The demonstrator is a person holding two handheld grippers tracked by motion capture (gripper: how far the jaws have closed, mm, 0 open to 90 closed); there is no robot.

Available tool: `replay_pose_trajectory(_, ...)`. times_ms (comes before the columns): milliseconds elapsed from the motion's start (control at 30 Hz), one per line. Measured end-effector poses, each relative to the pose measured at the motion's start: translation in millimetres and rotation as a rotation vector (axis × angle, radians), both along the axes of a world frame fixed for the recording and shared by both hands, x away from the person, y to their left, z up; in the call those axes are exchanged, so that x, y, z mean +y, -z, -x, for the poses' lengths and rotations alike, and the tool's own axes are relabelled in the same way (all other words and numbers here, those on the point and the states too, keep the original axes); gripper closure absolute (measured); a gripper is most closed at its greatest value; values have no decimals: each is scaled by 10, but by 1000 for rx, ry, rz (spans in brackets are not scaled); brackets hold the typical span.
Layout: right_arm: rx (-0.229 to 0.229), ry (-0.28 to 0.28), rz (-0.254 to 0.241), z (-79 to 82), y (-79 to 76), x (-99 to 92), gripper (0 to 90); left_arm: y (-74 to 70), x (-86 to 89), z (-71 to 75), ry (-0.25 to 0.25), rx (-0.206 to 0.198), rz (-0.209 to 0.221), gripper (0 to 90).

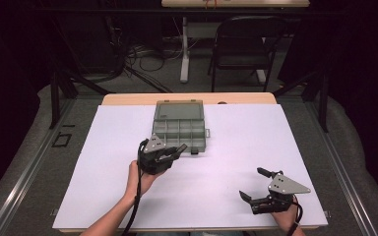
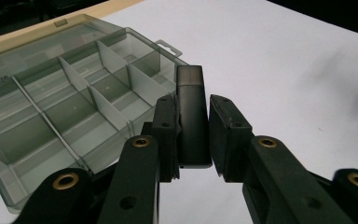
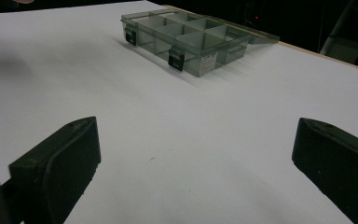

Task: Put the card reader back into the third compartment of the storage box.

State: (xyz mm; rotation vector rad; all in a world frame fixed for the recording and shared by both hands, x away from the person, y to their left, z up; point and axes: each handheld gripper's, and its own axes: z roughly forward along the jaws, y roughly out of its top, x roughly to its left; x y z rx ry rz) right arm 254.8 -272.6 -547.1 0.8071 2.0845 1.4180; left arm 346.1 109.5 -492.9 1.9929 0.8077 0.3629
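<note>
The left tool (image 2: pixel 193 135) pinches a small dark bar (image 2: pixel 192 116), perhaps a flash drive, between its pads just short of the near right corner of an open clear organizer box (image 2: pixel 70 107). In the left gripper view the bar's long axis runs straight out along the jaws, its paler capped end pointing forward past the fingertips toward the box's front edge; the other end sits back between the pads. In the high view the left tool (image 1: pixel 170 153) hovers at the box's (image 1: pixel 179 125) near edge, over the white bench (image 1: pixel 103 187).

The step in hand appears to be setting the bar into one of the divided compartments. Doing it well likely means lifting the tip over the front wall, lining the bar's length with a cell long enough to take it, lowering until it rests on the floor of the cell, and only then easing the grip.

The right tool (image 1: pixel 261 186) rests well apart near the bench's front right, jaws spread wide and holding nothing.
</note>
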Motion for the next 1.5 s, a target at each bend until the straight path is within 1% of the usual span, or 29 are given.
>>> replay_pose_trajectory(267, 2, -1, 2, 2, -1, -1, 5, -55, 0, -77, -7, -12, -8, 731)
replay_pose_trajectory(833, -3, 3, 1, 0, -1, -6, 5, -109, 19, -236, -36, -21, -14, 731)
replay_pose_trajectory(1167, 1, 5, -6, -3, -2, -12, 6, -145, 43, -366, -63, -14, -8, 731)
replay_pose_trajectory(1500, 4, 7, -7, -3, -1, -13, 6, -185, 33, -483, -84, -20, -14, 731)
